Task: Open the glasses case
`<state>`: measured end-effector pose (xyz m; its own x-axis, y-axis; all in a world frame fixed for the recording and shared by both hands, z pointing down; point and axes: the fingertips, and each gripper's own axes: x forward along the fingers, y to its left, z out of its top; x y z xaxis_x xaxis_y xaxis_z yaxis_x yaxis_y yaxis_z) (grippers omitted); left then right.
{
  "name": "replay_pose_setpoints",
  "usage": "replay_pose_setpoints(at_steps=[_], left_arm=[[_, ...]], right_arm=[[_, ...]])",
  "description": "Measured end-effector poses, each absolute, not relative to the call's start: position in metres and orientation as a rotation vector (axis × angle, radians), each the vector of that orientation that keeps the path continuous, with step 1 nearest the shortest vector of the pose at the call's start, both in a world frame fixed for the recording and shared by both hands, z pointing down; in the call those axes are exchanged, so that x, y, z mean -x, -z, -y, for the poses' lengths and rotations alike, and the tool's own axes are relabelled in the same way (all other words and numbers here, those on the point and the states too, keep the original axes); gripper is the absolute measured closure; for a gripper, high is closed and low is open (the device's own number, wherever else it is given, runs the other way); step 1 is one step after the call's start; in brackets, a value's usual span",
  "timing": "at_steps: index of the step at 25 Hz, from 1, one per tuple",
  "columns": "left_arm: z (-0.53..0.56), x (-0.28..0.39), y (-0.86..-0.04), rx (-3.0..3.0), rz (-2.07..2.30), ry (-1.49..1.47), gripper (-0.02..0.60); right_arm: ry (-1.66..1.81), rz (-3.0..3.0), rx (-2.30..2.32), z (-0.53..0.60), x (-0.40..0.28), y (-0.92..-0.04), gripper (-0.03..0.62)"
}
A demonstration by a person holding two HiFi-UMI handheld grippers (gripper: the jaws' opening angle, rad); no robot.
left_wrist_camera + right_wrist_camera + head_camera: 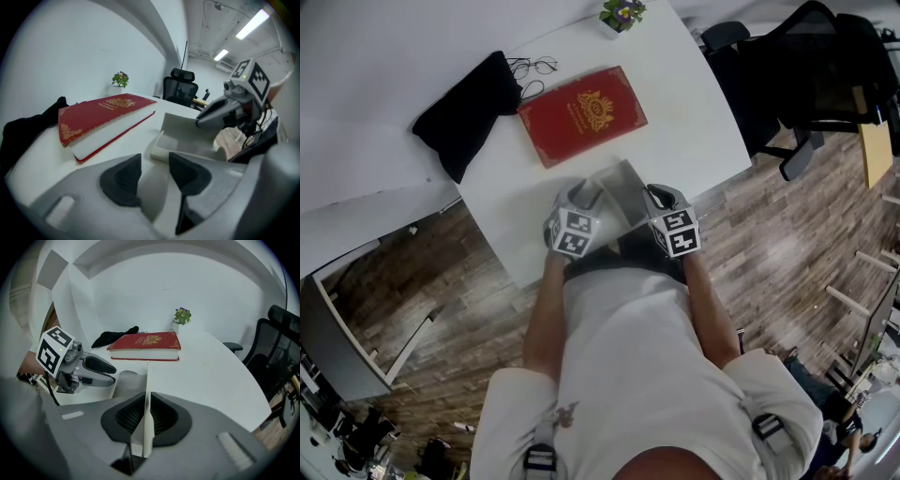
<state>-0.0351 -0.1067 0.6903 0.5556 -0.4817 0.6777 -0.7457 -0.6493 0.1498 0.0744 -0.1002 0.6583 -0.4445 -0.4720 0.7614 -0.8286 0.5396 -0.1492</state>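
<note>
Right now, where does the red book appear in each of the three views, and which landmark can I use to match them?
Head view: the red book lies in the upper middle, slightly left of centre.
Left gripper view: the book is left of centre, above the jaws.
Right gripper view: the book is at centre, above the jaws.
Shared landmark: the small potted plant, just beyond the book in every view.

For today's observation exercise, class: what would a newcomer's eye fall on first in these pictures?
The red book with its gold crest, lying in the middle of the white table. Then, at the table's near edge, the pale case, its thin lid pinched by the right gripper and its body held by the left gripper. A black pouch lies beside the book.
</note>
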Motion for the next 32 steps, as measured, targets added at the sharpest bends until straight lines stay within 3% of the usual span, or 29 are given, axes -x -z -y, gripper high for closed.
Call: replay_pose_setpoints(at_steps=[10,18,32], left_arm=[[0.106,0.037,-0.687,-2.370,1.013,-0.839,0.399],[0.111,0.038,-0.657,-2.424,1.091,-0.754,0.399],[0.121,0.038,-0.586,-2.533,1.192,-0.587,0.407]], right_arm=[[-0.663,2.111,-1.081,0.101,-0.076,-0.651,0.554],[-0.607,2.167,-1.152,0.107,-0.075,-0.623,0.461],[-0.458,2.183,-1.200,0.106,-0.068,-0.586,0.456]])
